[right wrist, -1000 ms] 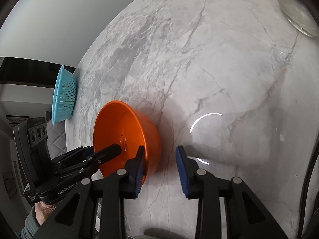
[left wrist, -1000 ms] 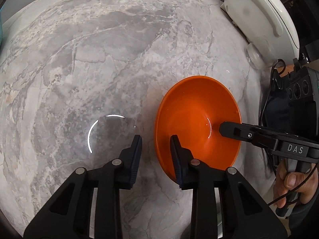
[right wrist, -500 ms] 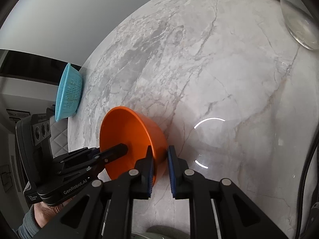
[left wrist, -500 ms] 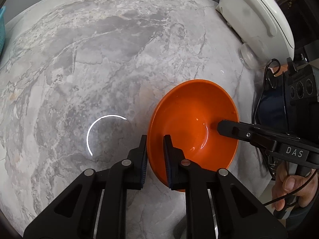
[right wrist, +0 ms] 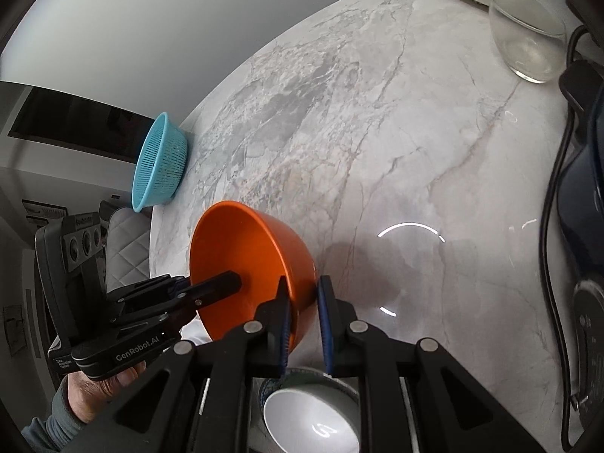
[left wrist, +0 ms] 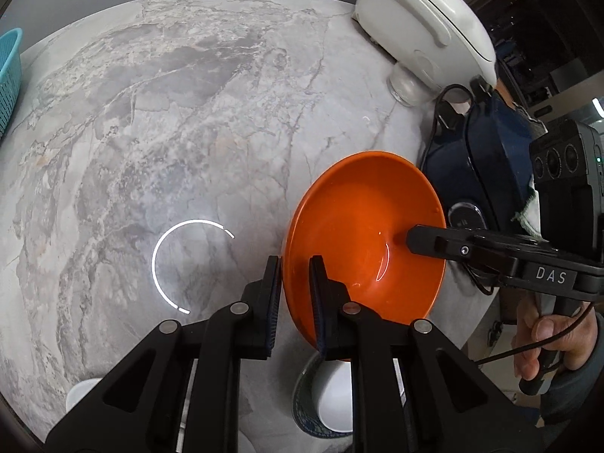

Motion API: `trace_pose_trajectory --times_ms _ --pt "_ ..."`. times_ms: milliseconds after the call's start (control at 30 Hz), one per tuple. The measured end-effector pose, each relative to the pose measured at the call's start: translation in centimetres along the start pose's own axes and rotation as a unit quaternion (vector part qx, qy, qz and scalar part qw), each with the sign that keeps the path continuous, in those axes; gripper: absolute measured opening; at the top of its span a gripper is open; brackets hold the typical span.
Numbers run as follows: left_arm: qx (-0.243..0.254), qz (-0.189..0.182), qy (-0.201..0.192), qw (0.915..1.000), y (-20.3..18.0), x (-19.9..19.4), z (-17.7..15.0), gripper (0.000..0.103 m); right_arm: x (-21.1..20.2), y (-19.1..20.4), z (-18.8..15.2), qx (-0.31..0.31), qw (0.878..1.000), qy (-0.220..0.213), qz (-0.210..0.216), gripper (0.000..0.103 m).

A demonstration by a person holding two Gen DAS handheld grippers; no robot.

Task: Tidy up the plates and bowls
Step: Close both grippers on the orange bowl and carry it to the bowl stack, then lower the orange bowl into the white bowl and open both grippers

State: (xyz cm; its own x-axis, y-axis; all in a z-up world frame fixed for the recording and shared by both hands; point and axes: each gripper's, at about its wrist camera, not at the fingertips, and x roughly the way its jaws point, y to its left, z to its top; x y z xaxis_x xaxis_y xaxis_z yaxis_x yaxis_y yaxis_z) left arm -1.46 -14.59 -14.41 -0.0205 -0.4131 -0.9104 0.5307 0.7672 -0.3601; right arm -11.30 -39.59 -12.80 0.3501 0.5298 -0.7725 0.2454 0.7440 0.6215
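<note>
Grey-white marble tabletop (left wrist: 188, 132), round edge. On it: teal colander (right wrist: 160, 162) at far rim, clear glass (right wrist: 528, 34) by white appliance (left wrist: 422, 26), navy appliance (left wrist: 487, 173) w/ black cord, white bowl (right wrist: 313, 422) on patterned plate near edge.

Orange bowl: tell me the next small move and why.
Probably carry the orange bowl toward the white bowl below it and lower it in. The left gripper and right gripper each clamp its rim, and it hangs clear of the marble table.
</note>
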Motion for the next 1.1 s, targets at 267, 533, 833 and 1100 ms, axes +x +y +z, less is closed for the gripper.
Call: trace_pose_trajectory --times_ms 267,533,833,1100 --pt "0.029 -0.011 0.012 0.9995 -2.8 -1.2 -5.6 0.014 -2.4 0.2 -5.9 0.012 1.000 0.003 -0.003 0.015" --pt "0.059 -0.009 0.035 0.9976 -4.5 -0.6 -10.3 0.014 -3.0 -1.0 -11.0 0.044 0.999 0.010 -0.010 0.015" --pt "0.079 0.013 0.063 0.9948 -4.5 1.5 -14.0 0.014 -1.4 -1.9 -14.6 0.060 0.997 0.033 -0.019 0.015" --pt "0.079 0.025 0.063 0.9946 -4.3 2.5 -14.2 0.014 -0.5 -2.5 -15.3 0.060 0.997 0.040 -0.031 0.015"
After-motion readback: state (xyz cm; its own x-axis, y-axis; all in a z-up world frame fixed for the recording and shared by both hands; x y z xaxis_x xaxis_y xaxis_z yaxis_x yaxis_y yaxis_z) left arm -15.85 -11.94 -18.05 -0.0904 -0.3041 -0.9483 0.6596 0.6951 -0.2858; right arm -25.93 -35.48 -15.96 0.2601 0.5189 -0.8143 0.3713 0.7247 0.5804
